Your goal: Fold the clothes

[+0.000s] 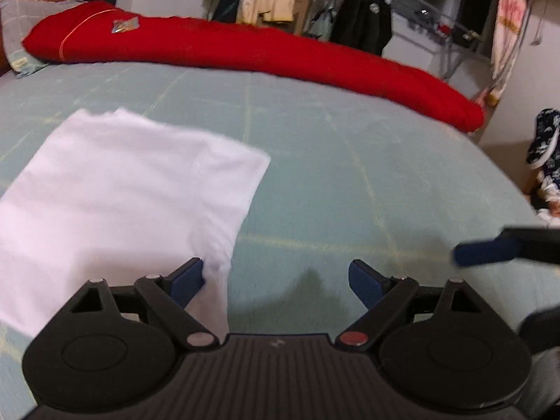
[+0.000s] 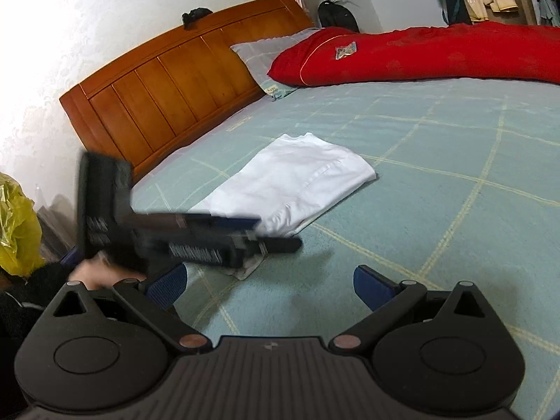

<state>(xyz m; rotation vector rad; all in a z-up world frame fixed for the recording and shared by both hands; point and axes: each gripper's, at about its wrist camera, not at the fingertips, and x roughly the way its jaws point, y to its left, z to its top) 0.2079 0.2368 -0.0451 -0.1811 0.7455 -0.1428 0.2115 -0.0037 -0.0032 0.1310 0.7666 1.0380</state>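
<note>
1. A folded white garment [image 2: 297,178] is lying flat on the bed [image 2: 437,217], on the pale green sheet with its yellow grid lines, toward the headboard side.
2. In the left wrist view the same white garment [image 1: 122,203] is filling the left half of the picture, its near right corner sitting just beside the left finger pad.
3. The left gripper [image 1: 276,281] is hovering low over the sheet at that corner; its jaws are standing wide apart with nothing between them.
4. In the right wrist view the left gripper [image 2: 280,238] is appearing blurred, its fingers reaching the near edge of the garment, where a small bit of cloth is showing beneath the tool.
5. A hand [image 2: 101,271] is gripping the left gripper's handle at the lower left, with a dark sleeve [image 2: 38,280] behind it.
6. The right gripper [image 2: 269,285] is hanging over bare sheet, near the garment but not touching it; its jaws are also spread apart and holding nothing.
7. A long red quilt [image 1: 245,52] is lying rolled along the far side of the bed, its end resting on a grey checked pillow [image 2: 266,59].
8. A wooden headboard [image 2: 168,84] is standing against the white wall.
9. A yellow plastic bag [image 2: 17,224] is sitting beside the bed at the left edge.
10. Clothes are hanging on a rack [image 1: 364,17] beyond the quilt.
</note>
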